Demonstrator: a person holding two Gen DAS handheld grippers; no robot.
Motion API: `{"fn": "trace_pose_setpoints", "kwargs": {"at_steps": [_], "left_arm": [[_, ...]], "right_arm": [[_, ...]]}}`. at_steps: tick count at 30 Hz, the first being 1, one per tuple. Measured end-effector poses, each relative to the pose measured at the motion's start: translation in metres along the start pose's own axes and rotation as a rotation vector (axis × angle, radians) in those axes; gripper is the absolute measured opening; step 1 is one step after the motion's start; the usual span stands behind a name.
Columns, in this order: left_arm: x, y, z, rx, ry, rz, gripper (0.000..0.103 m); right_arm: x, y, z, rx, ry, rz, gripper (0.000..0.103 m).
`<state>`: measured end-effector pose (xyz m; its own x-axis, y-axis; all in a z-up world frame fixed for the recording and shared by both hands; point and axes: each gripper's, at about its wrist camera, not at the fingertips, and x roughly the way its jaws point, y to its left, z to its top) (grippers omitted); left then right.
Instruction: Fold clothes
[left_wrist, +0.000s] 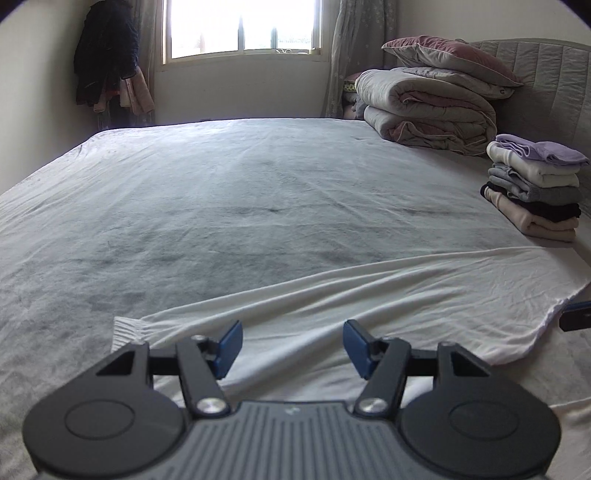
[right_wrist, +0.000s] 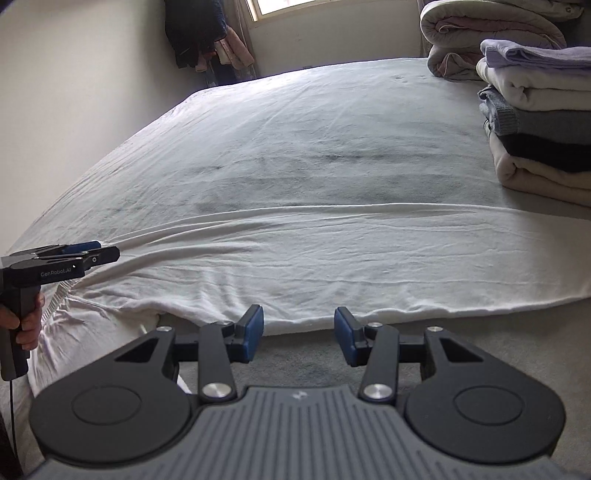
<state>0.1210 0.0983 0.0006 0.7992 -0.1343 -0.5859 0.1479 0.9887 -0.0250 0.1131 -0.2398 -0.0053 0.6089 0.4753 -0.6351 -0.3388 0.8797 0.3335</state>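
White garment (left_wrist: 332, 295) spread flat on grey bed cover (left_wrist: 207, 192), both tools off it: laid out, first fold not yet begun.

Lies across near side of bed w/ ribbed cuff (left_wrist: 123, 330) at left end & hem at right end near edge. Probably long trousers or a sleeved top; can't tell which from these angles. Left gripper (left_wrist: 292, 345) hovers over cloth just right of cuff, jaws apart, nothing between pads. Right gripper (right_wrist: 298, 338) sits just short of near edge of cloth, over bare cover, jaws apart & empty too. Stack of folded clothes (left_wrist: 532, 184) well apart at headboard side, so likely one more item in a running batch. Next, by judgement: pinch cuff end w/ left & hem end w/ right, taking both layers, then lift & bring one end over other w/o dragging wrinkles in.
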Motion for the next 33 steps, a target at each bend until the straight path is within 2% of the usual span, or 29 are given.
{"fn": "trace_pose_setpoints", "kwargs": {"at_steps": [1, 3, 4, 6, 7, 13, 20, 22, 23, 24, 30, 33], "left_arm": [[-0.003, -0.003, -0.002, -0.002, 0.002, -0.020, 0.059], [-0.006, -0.007, -0.006, -0.022, 0.013, -0.062, 0.041], [-0.006, -0.008, -0.008, -0.034, 0.023, -0.086, 0.038], [-0.006, -0.011, -0.014, -0.055, 0.044, -0.136, 0.023], [-0.005, -0.012, -0.018, -0.057, 0.056, -0.157, 0.022], [0.006, -0.014, -0.035, -0.058, 0.101, -0.193, 0.021], [0.009, -0.011, -0.034, -0.083, 0.092, -0.217, 0.022], [0.010, -0.011, -0.032, -0.088, 0.088, -0.221, 0.022], [0.010, -0.010, -0.031, -0.093, 0.086, -0.223, 0.022], [0.009, -0.009, -0.031, -0.098, 0.084, -0.225, 0.022], [0.003, -0.006, -0.025, -0.116, 0.055, -0.238, 0.022], [0.001, -0.008, -0.024, -0.114, 0.045, -0.252, 0.022]], "right_arm": [[0.000, 0.004, -0.003, 0.014, 0.004, 0.040, 0.047], [0.006, 0.015, -0.008, 0.022, 0.020, 0.102, 0.047], [0.010, 0.021, -0.011, 0.022, 0.029, 0.130, 0.047], [0.019, 0.035, -0.014, 0.014, 0.043, 0.166, 0.045], [0.025, 0.041, -0.015, 0.013, 0.050, 0.181, 0.044], [0.057, 0.062, -0.015, 0.045, 0.069, 0.208, 0.043], [0.077, 0.078, -0.010, 0.020, 0.043, 0.195, 0.044], [0.080, 0.086, -0.012, -0.018, 0.046, 0.185, 0.034], [0.081, 0.090, -0.014, -0.036, 0.051, 0.181, 0.015], [0.080, 0.092, -0.015, -0.045, 0.047, 0.178, 0.009], [0.061, 0.104, -0.021, -0.094, -0.007, 0.173, 0.008], [0.055, 0.112, -0.027, -0.143, 0.008, 0.171, 0.009]]}}
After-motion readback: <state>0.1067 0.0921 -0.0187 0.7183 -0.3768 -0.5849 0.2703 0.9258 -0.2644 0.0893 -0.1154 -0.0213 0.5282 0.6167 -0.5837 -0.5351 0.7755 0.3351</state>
